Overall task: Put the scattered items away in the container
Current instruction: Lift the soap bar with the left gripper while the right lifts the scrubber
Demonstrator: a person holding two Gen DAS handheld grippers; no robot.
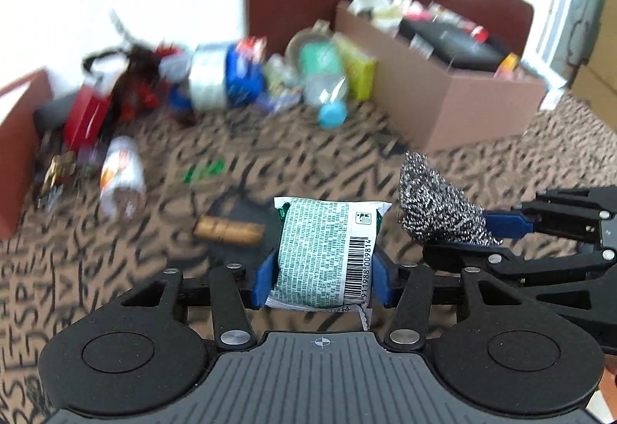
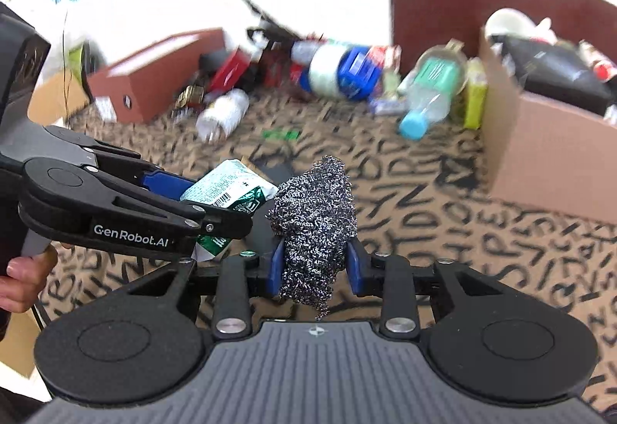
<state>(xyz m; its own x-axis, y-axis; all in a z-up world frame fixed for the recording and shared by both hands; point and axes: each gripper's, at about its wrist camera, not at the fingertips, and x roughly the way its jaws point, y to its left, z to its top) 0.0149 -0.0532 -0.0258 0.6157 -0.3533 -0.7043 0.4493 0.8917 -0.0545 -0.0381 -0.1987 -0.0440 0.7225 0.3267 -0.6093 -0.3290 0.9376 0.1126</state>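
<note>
My left gripper (image 1: 322, 281) is shut on a green and white packet (image 1: 327, 250) with a barcode, held above the patterned cloth. My right gripper (image 2: 315, 266) is shut on a steel wool scourer (image 2: 314, 227). In the left wrist view the right gripper (image 1: 455, 231) holds the scourer (image 1: 435, 208) just right of the packet. In the right wrist view the left gripper (image 2: 216, 200) holds the packet (image 2: 227, 192) just left of the scourer. The cardboard box (image 1: 455, 104), full of items, stands at the far right, and also shows in the right wrist view (image 2: 547, 154).
A pile of scattered items lies at the back: a tape roll (image 1: 208, 77), a clear bottle with a blue cap (image 1: 327, 96), a yellow-green pack (image 1: 358, 69), a white bottle (image 1: 121, 173), a brown cylinder (image 1: 229, 229). A red-brown box (image 2: 154, 77) stands at the left.
</note>
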